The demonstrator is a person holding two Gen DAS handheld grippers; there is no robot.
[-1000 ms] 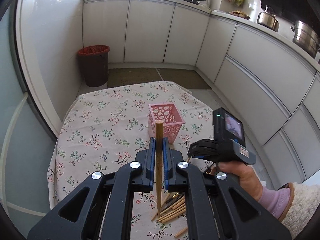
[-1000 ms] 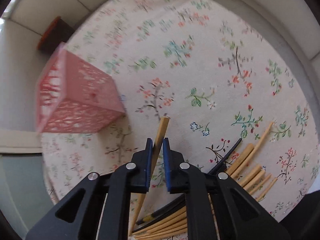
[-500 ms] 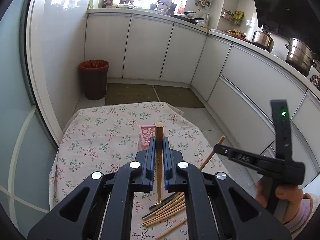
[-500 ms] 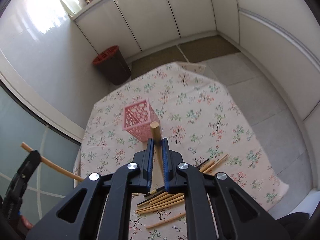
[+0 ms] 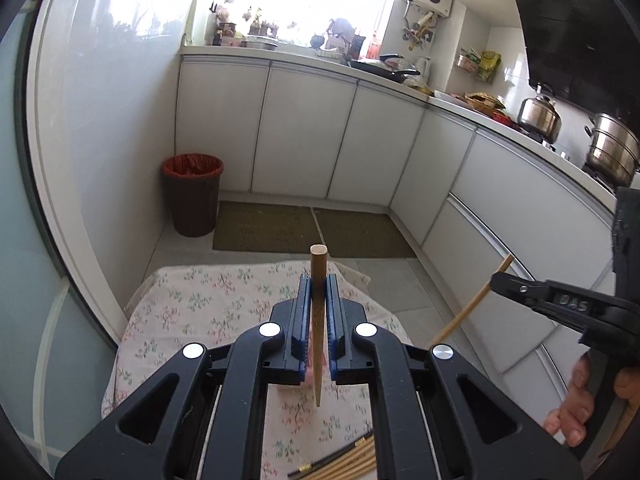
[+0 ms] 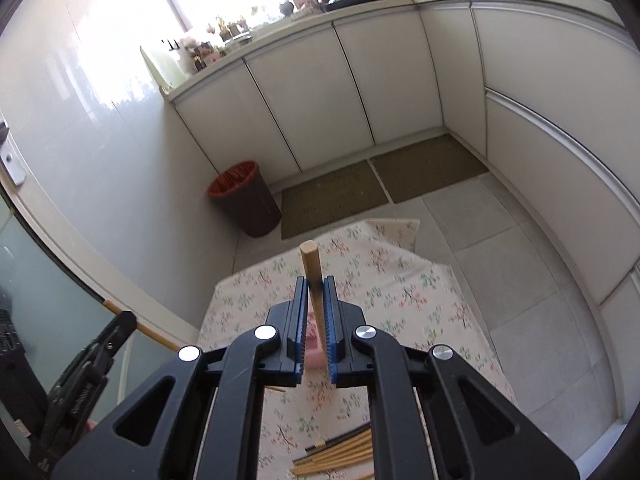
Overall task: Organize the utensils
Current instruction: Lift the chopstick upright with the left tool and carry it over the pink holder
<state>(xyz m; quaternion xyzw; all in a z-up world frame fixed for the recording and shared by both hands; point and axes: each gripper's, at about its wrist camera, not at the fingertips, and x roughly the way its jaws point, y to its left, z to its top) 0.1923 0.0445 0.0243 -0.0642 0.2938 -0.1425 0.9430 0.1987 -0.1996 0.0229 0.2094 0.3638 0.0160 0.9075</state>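
My left gripper (image 5: 318, 284) is shut on a brown wooden chopstick (image 5: 318, 268), held upright high above the floral-cloth table (image 5: 192, 304). My right gripper (image 6: 315, 284) is shut on a lighter wooden chopstick (image 6: 311, 264), also raised above the table. Each gripper shows in the other's view: the right one (image 5: 498, 280) at the right edge, the left one (image 6: 124, 320) at the lower left. The pink basket (image 6: 314, 350) is mostly hidden behind the jaws. A pile of loose chopsticks (image 6: 340, 454) lies on the cloth below, also in the left wrist view (image 5: 344, 464).
A brown bin with a red liner (image 5: 192, 194) stands on the floor beyond the table. White cabinets (image 5: 304, 136) line the back and right. Pots (image 5: 612, 152) sit on the stove. Floor mats (image 5: 264, 228) lie beyond the table edge.
Both grippers rose and tilted up from the table, each keeping its chopstick. The pink basket dropped from open view to behind the jaws.
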